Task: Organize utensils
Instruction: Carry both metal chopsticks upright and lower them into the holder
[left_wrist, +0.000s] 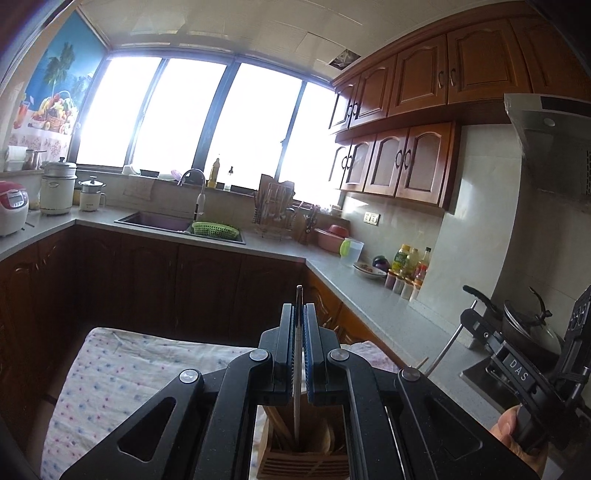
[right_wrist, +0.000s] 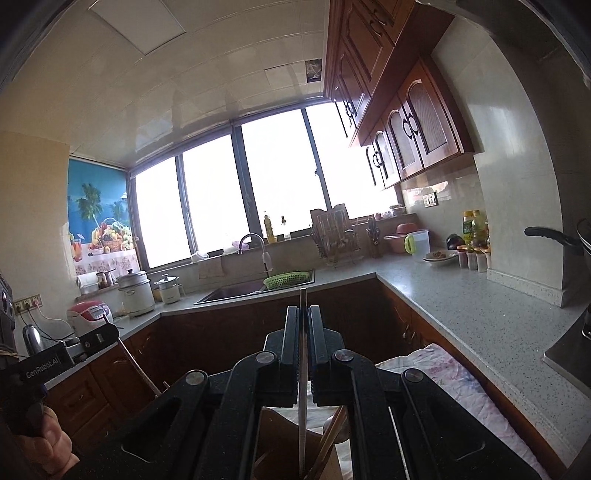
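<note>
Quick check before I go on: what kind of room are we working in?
A home kitchen, by the look of it: a sink with a faucet under the window, wooden wall cabinets, and a rice cooker on the countertop.
</note>
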